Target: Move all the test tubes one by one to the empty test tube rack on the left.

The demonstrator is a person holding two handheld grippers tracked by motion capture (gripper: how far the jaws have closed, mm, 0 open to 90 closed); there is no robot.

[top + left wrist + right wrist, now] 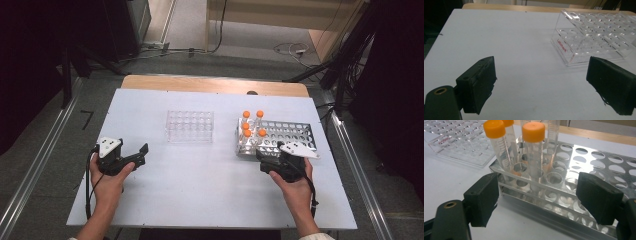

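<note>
A metal rack point(292, 134) stands at the right of the table, with several orange-capped clear tubes point(247, 133) upright in its left end. My right gripper point(263, 156) sits low at the rack's near edge. In the right gripper view its jaws point(537, 195) stand open on either side of the rack's front wall point(554, 202), touching nothing, and one orange-capped tube point(534, 152) rises just beyond the gap. A clear plastic rack point(190, 126) with bare holes stands mid-table. My left gripper point(143, 153) rests open near the left front, with nothing between its jaws point(541, 67).
The white table top point(200, 185) has bare room between the two hands and along its front edge. In the left gripper view the clear rack point(594, 37) lies ahead to the right. Dark stands and cables ring the table.
</note>
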